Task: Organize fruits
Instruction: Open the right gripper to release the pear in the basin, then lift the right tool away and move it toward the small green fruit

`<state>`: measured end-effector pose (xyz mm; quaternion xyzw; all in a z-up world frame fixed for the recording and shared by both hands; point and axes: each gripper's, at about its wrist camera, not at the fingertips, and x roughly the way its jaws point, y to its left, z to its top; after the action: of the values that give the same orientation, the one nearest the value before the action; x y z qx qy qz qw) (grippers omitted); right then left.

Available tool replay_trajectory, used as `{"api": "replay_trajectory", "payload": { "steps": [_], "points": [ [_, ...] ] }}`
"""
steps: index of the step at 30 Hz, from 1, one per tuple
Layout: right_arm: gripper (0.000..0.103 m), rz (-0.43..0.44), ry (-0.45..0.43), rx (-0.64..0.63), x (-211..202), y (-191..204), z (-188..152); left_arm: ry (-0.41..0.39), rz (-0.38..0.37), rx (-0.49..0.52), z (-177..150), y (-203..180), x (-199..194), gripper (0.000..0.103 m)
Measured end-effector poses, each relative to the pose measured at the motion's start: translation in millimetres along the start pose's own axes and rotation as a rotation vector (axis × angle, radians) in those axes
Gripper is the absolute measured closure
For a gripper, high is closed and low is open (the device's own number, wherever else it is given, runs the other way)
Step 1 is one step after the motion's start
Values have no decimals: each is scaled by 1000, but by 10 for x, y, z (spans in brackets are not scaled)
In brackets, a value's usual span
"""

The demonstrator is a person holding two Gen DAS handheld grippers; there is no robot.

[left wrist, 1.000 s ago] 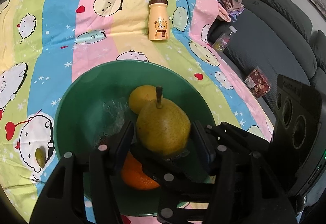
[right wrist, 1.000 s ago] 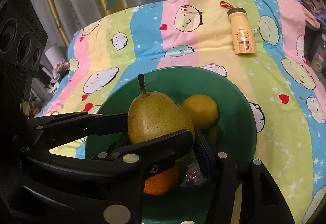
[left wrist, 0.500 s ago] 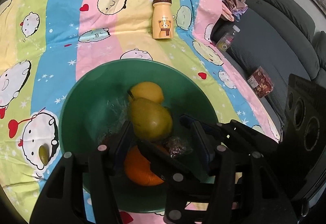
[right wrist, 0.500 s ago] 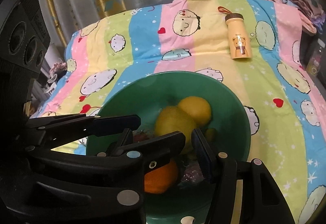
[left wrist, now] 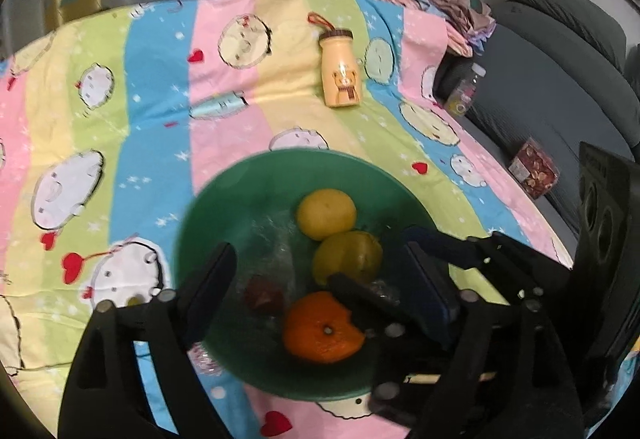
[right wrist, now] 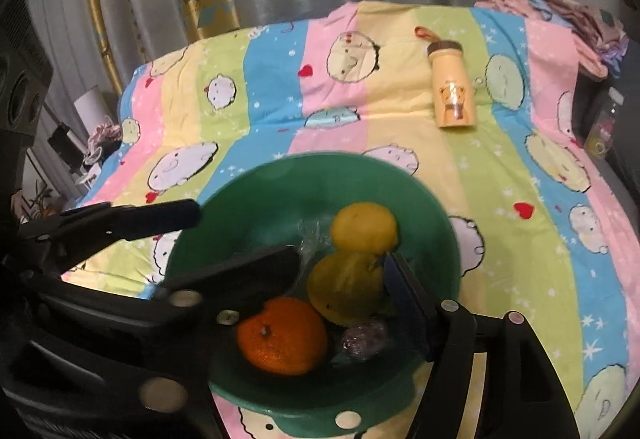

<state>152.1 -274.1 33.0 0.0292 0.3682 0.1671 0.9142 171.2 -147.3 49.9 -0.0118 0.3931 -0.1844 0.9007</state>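
Both grippers, left (left wrist: 316, 289) & right (right wrist: 344, 281), have just been opening, holding nothing, w/ pear (left wrist: 347, 258) loose in green bowl (left wrist: 224, 199); a finger snagging it on exit could roll it out.

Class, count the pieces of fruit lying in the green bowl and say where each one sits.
3: a lemon at the far side, a pear in the middle, an orange nearest. A dark wrapped item beside them is unclear; more may be hidden.
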Motion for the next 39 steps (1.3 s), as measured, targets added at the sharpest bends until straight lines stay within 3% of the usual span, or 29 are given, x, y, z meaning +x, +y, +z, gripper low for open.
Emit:
{"api": "replay_trajectory", "payload": {
  "steps": [3,15,21,30,39],
  "points": [
    [18,-31,-7,-13,-70,22,8,-31,11,-16,-18,37,-120,1],
    [17,-76,-52,-32,-291,67,-13,-134,51,-107,-247,366,-616,0],
    [17,-8,-86,-17,-400,134,-8,-163,92,-194,-495,751,-862,0],
    [17,111,-106,-91,-518,467,-59,-155,169,-317,-934,1291,-1088,0],
    [18,272,-39,-218,-495,860,-271,-144,144,-369,-1296,1565,-1075,1]
  ]
}}
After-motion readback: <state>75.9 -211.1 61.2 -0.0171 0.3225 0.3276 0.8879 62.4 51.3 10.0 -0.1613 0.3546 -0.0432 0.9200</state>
